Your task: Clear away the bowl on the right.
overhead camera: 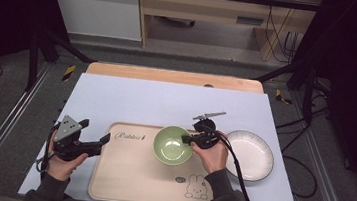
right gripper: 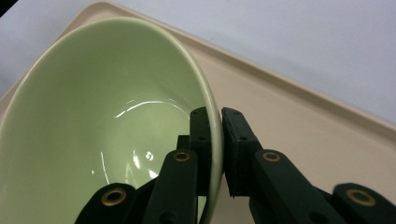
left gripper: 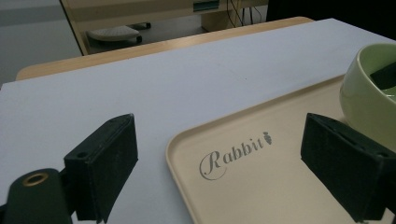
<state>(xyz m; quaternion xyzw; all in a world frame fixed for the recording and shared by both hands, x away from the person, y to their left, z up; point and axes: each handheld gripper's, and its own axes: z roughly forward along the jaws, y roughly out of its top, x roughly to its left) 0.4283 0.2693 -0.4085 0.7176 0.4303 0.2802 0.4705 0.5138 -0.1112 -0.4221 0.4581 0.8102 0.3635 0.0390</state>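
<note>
Black jaws of the right gripper [right gripper: 215,140] stand closest to the lens in the right gripper view, pinched on the rim of the pale green glazed ceramic bowl [right gripper: 107,121], one jaw inside the wall and one outside. That bowl [overhead camera: 173,144] sits on the upper right part of the beige rectangular plastic tray printed with "Rabbit" and a cartoon rabbit [overhead camera: 128,175], in the high view just beside the person's right hand [overhead camera: 212,156]. I judge the bowl stiff, smooth and rather slippery under hard pads, breakable if dropped, and heavy enough to swing from a single rim pinch; the rim is the only thin edge to take, so a firm, level hold looks wise. Whether its base rests on the tray or is tilted off it I cannot tell. A white round ceramic plate with a dark edge [overhead camera: 251,155] lies on the light grey tabletop [overhead camera: 166,104] just right of the tray, close to the right hand, and could be knocked by a sideways move. The left gripper [overhead camera: 92,145] hovers at the tray's left edge, jaws spread wide and gripping nothing, well apart from the bowl.
</note>
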